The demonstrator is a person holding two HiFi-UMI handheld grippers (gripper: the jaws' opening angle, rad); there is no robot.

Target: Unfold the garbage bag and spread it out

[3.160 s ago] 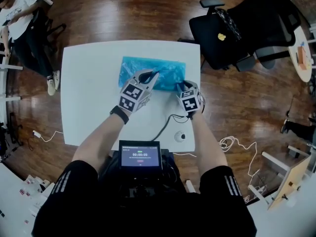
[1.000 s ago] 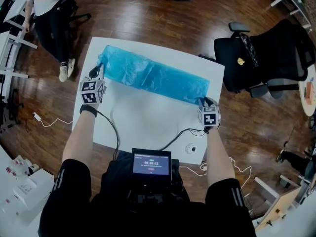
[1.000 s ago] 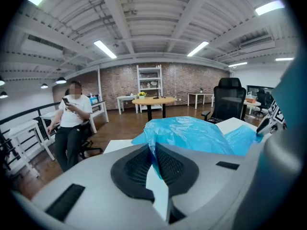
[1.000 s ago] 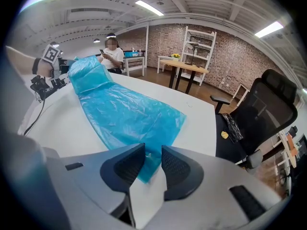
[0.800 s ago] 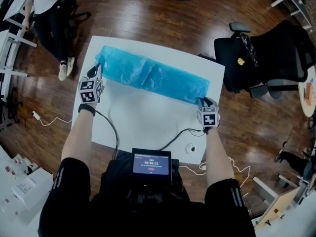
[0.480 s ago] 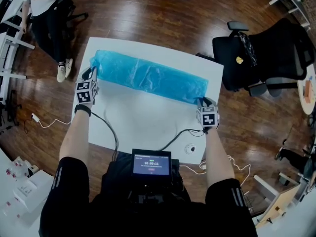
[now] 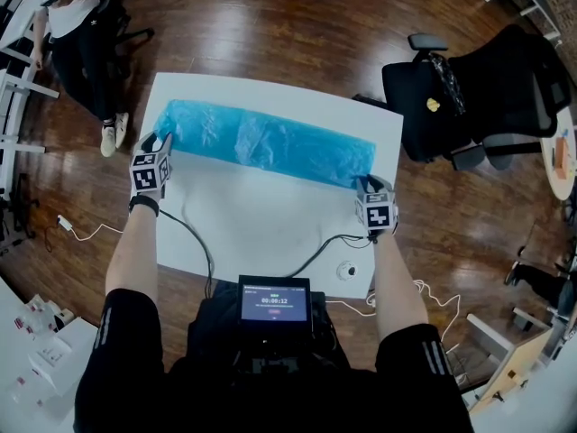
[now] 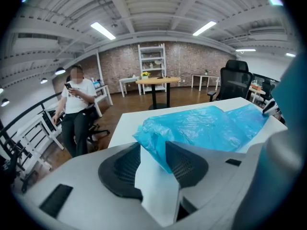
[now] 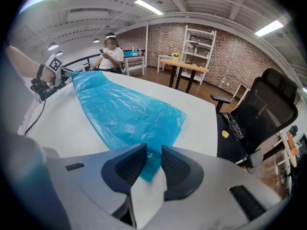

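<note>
The blue garbage bag lies stretched in a long band across the white table. My left gripper sits at the bag's left end. Its jaws have just been opening, and the bag's corner hangs loose between them against the right pad. My right gripper rests at the bag's right end. Its jaws have just narrowed a little but remain apart, with the bag's near corner lying flat between them on the table. From that side the bag runs away towards the left gripper.
A black office chair stands beyond the table's right edge. A person sits off the far left corner. Cables and a small round object lie on the near part of the table. A screen hangs at my chest.
My left gripper has moved left and down toward the table, taking the bag's left end with it. The bag now lies longer and flatter. The right gripper has stayed put.
</note>
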